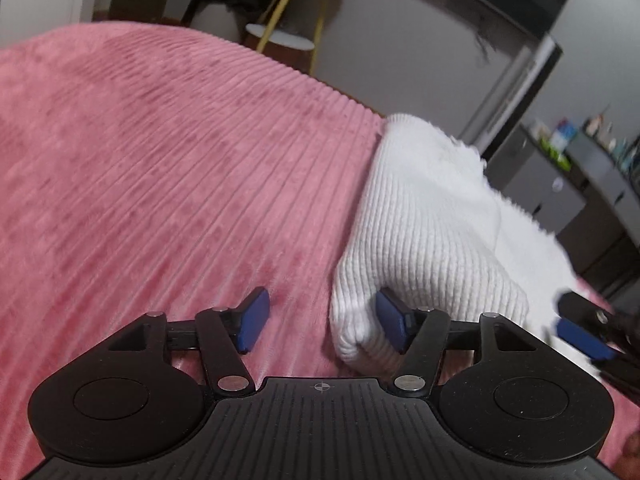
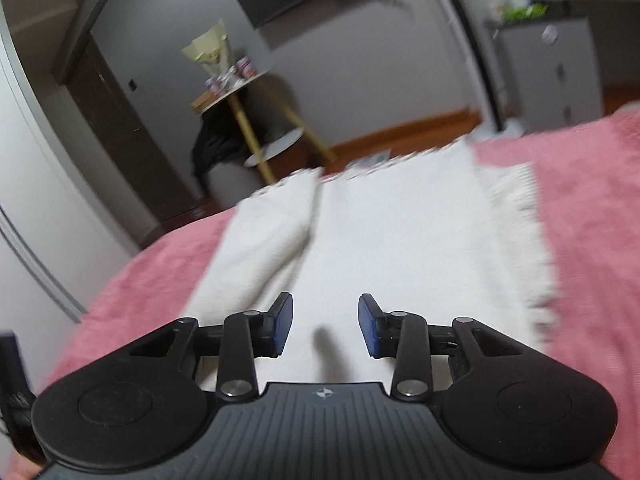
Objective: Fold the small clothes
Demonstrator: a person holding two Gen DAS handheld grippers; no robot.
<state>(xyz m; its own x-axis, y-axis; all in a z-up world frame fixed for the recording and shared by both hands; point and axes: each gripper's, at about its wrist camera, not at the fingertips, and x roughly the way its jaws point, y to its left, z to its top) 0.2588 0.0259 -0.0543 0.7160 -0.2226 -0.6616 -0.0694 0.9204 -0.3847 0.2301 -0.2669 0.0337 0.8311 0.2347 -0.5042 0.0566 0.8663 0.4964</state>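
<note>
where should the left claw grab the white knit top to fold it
Probably the rounded folded edge of the white knit top nearest the left claw, coming in low from the left along the pink blanket. That edge is thick and raised, and the open claw already has one pad against it.

The pink blanket (image 1: 160, 168) lies bare and flat to the left of the left gripper (image 1: 322, 322), so there is open room on that side and ahead of its left pad. Its jaws stand wide apart; the rolled edge of the white garment (image 1: 424, 240) bulges against the inner face of its right pad (image 1: 390, 322) and fills the right half of the gap. Just beyond it, low on the right, the right gripper (image 1: 580, 336) crowds that side. In the right wrist view the right gripper (image 2: 325, 326) hangs with jaws parted over flat cloth, with a raised fold (image 2: 264, 240) at its left and bare blanket at the right.
</note>
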